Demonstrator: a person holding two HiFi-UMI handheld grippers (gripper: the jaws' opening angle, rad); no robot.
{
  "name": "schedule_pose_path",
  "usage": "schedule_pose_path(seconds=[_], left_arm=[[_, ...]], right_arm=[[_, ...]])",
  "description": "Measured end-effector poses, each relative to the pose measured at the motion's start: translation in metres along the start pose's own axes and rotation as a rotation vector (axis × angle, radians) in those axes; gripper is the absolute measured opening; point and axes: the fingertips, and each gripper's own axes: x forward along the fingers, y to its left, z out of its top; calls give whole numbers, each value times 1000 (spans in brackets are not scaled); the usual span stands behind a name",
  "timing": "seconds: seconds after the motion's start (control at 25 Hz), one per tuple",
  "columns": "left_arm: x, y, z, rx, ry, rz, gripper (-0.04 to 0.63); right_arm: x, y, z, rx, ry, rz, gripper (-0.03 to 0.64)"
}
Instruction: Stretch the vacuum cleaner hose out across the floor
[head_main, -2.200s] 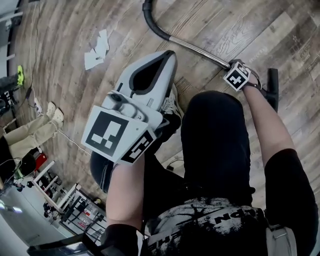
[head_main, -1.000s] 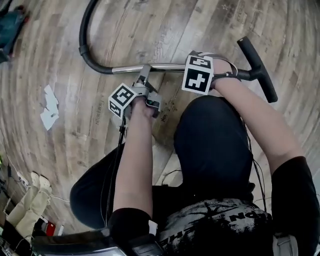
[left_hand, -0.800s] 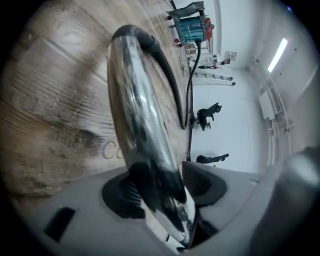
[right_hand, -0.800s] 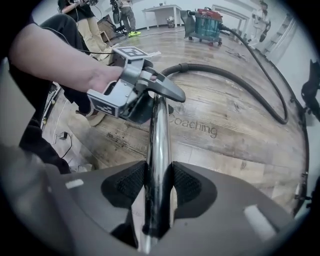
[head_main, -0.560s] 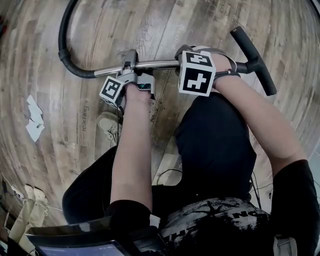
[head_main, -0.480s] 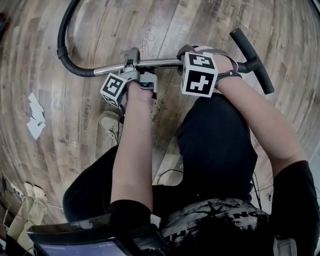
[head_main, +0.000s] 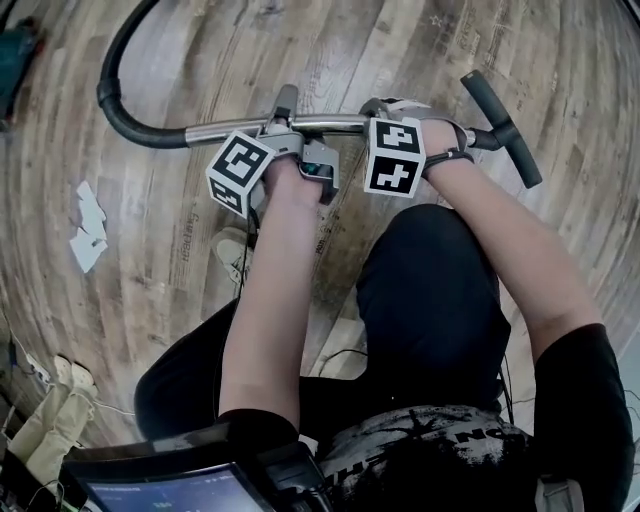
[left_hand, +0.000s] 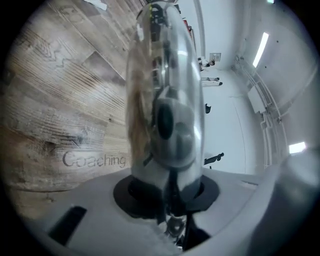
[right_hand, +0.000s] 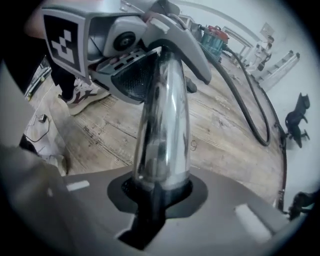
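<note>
A chrome wand tube (head_main: 225, 130) runs left to right in the head view, with the black hose (head_main: 112, 95) curving away from its left end and a black floor nozzle (head_main: 502, 125) at its right end. My left gripper (head_main: 284, 114) is shut on the tube near its middle; its jaws have just been closing round it. My right gripper (head_main: 378, 116) grips the same tube nearer the nozzle, its jaws also just closing. The tube (left_hand: 165, 100) fills the left gripper view between the jaws of my left gripper (left_hand: 168, 200). In the right gripper view the tube (right_hand: 162, 125) rises from my right gripper (right_hand: 159, 192) towards the left one.
White paper scraps (head_main: 88, 225) lie on the wood floor (head_main: 180, 290) at the left. The person's shoe (head_main: 235, 252) stands under the left arm. The hose (right_hand: 250, 115) trails across the floor to the vacuum body (right_hand: 215, 37). A ladder (right_hand: 280, 62) lies beyond.
My left gripper came down from close to the camera, reached the tube and shut on it. The right gripper, on the tube throughout, has tightened. The tube sits slightly higher and more level.
</note>
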Motion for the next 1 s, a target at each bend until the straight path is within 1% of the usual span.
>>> schedule_pose_path(seconds=[0.04,0.08,0.12,0.2,0.28,0.36,0.44,0.52,0.56,0.64,0.76,0.84,0.92,1.0], left_arm=[[1,-6,-2,10,4,-8,100],[0,-14,-3,39,6,-19,104],[-1,-22,-3,78,-4,-31,93],[-6,-38,6,127,-65,-67,75],[-9,-52,20,132,-130,-103,60],[-9,-69,24,140,-145,-132,47],[-5,-93,21,153,-119,-150,44],[-2,-127,15,175,-72,-163,46],[-3,-147,10,191,-45,-170,48],[-11,-193,-3,230,10,-190,52],[-38,-275,-29,282,86,-233,51],[-62,-328,-52,295,133,-258,46],[-84,-378,-75,299,174,-266,43],[-106,-423,-101,300,211,-260,41]], right_arm=[[-3,-1,-1,16,-9,12,71],[-8,-1,-2,34,-18,30,71],[-13,1,-2,52,-27,50,69],[-22,7,2,90,-47,85,69],[-30,10,8,122,-68,113,71],[-43,9,11,155,-81,140,71],[-63,3,11,189,-85,160,71],[-91,-6,12,227,-94,171,71],[-108,-7,12,252,-105,187,71],[-150,-1,17,317,-144,244,71],[-232,12,28,415,-214,313,72],[-290,26,28,477,-232,343,72],[-348,37,25,526,-244,362,74],[-403,47,20,560,-247,359,75]])
